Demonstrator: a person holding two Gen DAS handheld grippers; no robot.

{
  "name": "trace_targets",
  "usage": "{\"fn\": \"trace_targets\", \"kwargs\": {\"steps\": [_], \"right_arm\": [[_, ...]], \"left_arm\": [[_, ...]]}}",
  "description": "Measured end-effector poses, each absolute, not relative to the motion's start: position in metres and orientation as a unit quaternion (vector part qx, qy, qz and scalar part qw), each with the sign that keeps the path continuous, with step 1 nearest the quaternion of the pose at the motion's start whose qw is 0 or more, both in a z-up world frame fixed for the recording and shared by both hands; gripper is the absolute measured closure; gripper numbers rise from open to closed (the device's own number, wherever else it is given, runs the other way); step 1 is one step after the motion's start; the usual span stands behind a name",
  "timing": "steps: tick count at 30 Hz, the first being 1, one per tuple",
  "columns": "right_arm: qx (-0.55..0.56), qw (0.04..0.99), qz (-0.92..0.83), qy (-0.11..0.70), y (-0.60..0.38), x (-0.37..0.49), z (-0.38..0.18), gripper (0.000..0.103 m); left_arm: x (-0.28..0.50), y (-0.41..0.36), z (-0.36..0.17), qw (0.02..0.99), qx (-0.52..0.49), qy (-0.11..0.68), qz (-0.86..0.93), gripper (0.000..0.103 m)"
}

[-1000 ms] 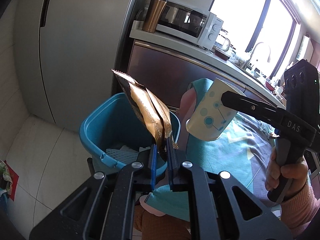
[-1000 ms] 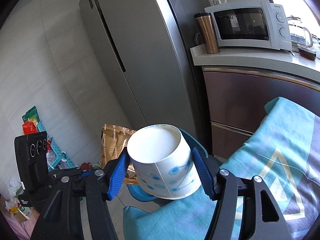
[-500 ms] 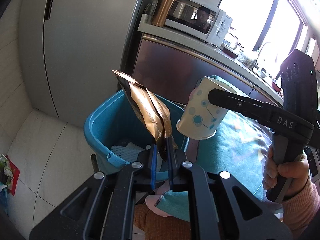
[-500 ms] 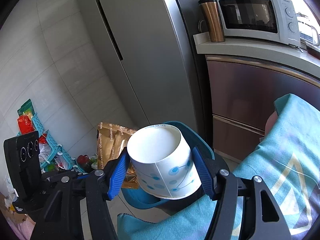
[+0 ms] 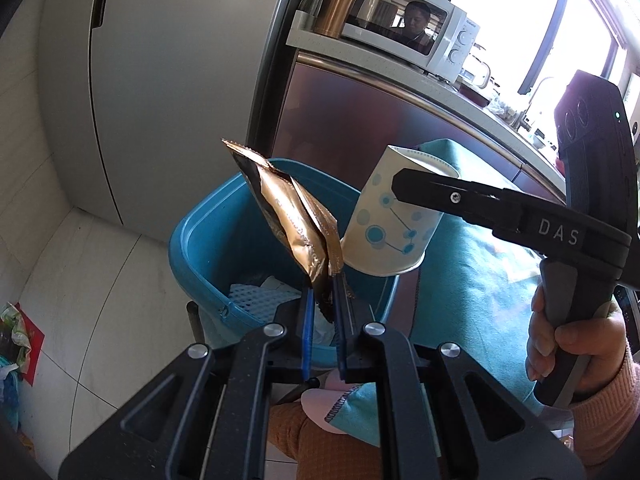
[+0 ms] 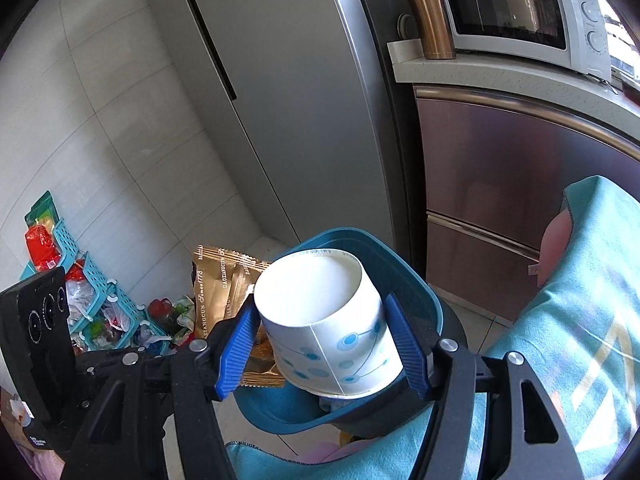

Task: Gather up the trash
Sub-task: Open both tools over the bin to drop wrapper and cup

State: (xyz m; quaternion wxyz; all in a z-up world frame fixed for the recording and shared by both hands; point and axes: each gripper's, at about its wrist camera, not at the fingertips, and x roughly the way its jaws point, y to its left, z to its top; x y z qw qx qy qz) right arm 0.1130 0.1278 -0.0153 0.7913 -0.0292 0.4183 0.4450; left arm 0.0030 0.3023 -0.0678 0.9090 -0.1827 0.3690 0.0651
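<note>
My left gripper (image 5: 322, 304) is shut on a gold foil wrapper (image 5: 292, 220) and holds it upright over the near rim of a blue trash bin (image 5: 208, 240). The wrapper also shows in the right wrist view (image 6: 218, 292). My right gripper (image 6: 320, 336) is shut on a white paper cup with blue dots (image 6: 324, 320), held over the bin (image 6: 408, 276). The cup (image 5: 394, 228) hangs just right of the wrapper in the left wrist view. White trash (image 5: 260, 292) lies inside the bin.
A grey fridge (image 6: 280, 100) stands behind the bin, with a brown cabinet (image 6: 512, 184), microwave (image 6: 516, 16) and copper tumbler (image 6: 428, 16) to its right. A teal cloth (image 6: 580, 320) covers the table at the right. A blue rack with clutter (image 6: 92, 300) stands at the left.
Both grippers have moved forward and closer to the bin, which now sits nearer and lower in both views. Wrapper and cup remain held.
</note>
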Motion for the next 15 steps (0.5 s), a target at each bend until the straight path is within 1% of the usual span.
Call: {"fn": "trace_targets", "kwargs": {"steps": [9,12,15], "right_arm": [[-0.040,0.786,0.434,0.438,0.141,0.120,-0.027,0.040],[-0.038,0.786,0.430,0.443,0.143,0.123,-0.030,0.040],[-0.031,0.784,0.428,0.450,0.143,0.126,-0.032,0.040]], "left_arm": [[0.017,0.307,-0.081,0.903,-0.186,0.381,0.071,0.094],[0.023,0.307,-0.086,0.901,-0.190,0.385,0.068,0.091],[0.030,0.309,-0.094,0.898,-0.189,0.392,0.071,0.091]]}}
